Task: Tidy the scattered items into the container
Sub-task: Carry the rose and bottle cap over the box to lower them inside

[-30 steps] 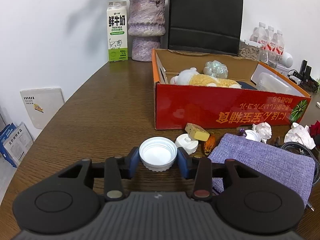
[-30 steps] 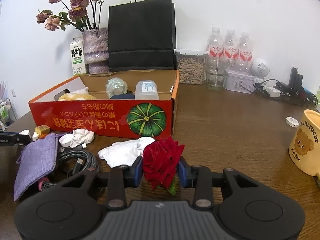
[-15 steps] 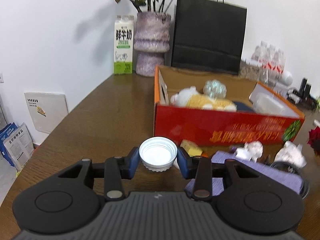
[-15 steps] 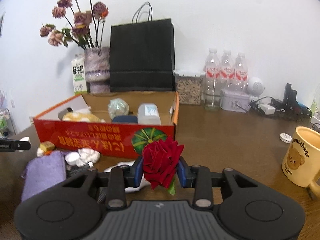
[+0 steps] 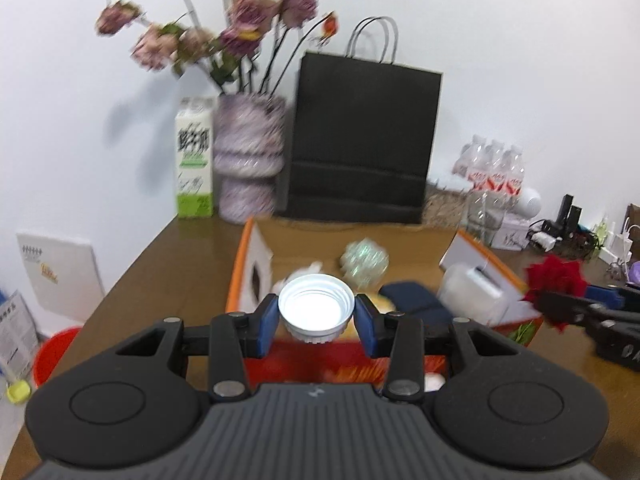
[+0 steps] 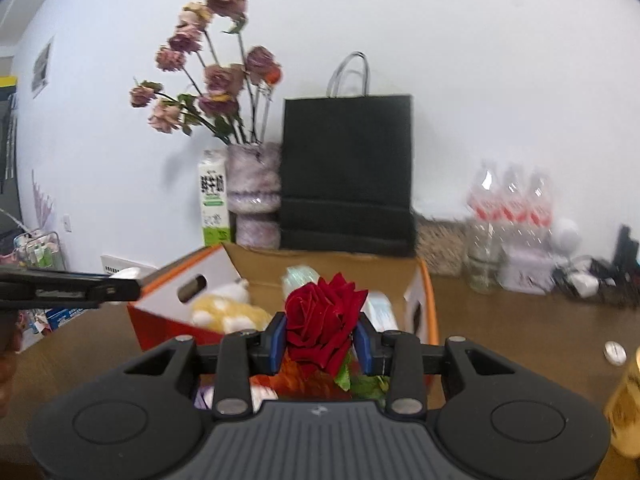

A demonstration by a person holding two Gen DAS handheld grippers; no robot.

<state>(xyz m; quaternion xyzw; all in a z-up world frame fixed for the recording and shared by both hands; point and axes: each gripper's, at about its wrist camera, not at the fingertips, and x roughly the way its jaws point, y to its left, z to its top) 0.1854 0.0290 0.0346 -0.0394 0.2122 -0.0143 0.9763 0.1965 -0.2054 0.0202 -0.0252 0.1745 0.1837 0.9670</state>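
My left gripper (image 5: pixel 316 320) is shut on a white jar lid (image 5: pixel 316 309) and holds it above the front wall of the red cardboard box (image 5: pixel 248 252). My right gripper (image 6: pixel 320 342) is shut on a red rose (image 6: pixel 322 322) and holds it above the box's front wall (image 6: pixel 168 320); it also shows at the right of the left wrist view (image 5: pixel 556 280). Inside the box lie a yellow-white plush toy (image 6: pixel 224 312), a shiny ball (image 5: pixel 364 262), a dark blue item (image 5: pixel 416 298) and a clear plastic container (image 5: pixel 472 290).
Behind the box stand a black paper bag (image 5: pixel 360 144), a vase of dried flowers (image 5: pixel 248 164) and a milk carton (image 5: pixel 194 164). Water bottles (image 6: pixel 508 208) and cables (image 5: pixel 560 236) sit at the back right. A yellow mug (image 6: pixel 624 400) is at the right edge.
Both grippers have risen from table level and moved toward the box, carrying the lid and the rose. The scattered items on the table have dropped out of sight below.
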